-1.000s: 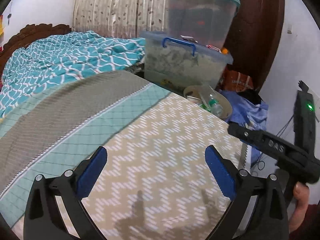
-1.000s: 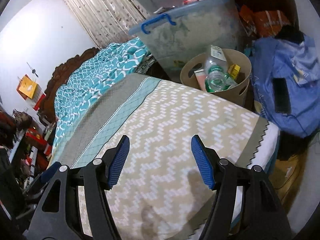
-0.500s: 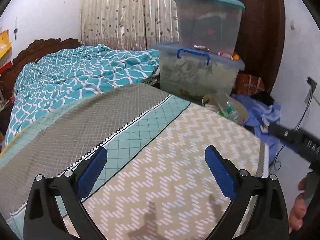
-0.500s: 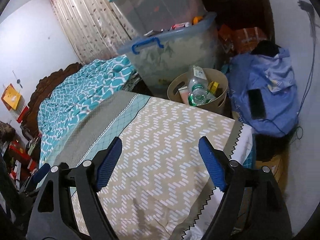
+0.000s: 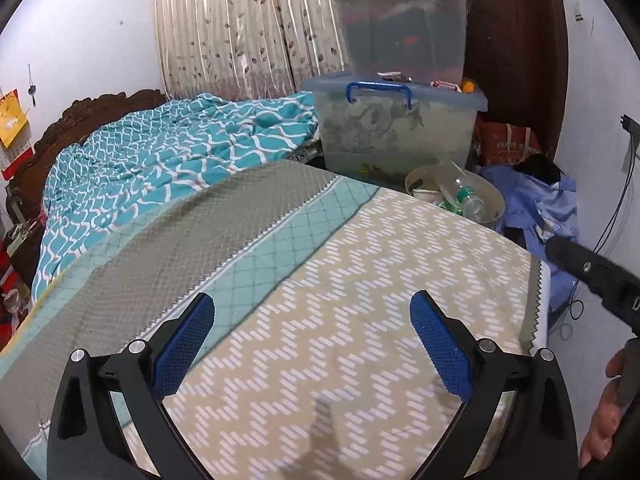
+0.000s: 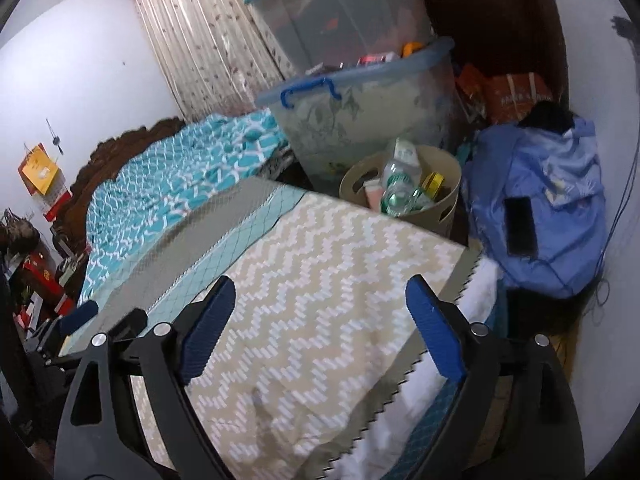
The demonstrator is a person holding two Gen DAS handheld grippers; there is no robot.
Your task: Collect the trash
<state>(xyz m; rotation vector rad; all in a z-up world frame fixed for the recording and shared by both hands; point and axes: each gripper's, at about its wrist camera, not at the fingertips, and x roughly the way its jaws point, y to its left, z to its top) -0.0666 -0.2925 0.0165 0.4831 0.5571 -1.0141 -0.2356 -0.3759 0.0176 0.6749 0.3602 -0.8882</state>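
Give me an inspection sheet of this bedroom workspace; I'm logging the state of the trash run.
Surface: beige zigzag-patterned cloth over the bed, nothing lying on it.
Job's things: round beige plastic waste bin past the bed's far edge, holding a clear plastic bottle with green label, a yellow item and a pink one.
Clutter: blue fabric bag with a black phone on it; stacked clear storage tubs.
Grippers: left gripper open, empty; right gripper open, empty, its jaws have just been opening.
Cables: thin cords along the right wall.
Surroundings: teal patterned quilt, leaf-print curtain.
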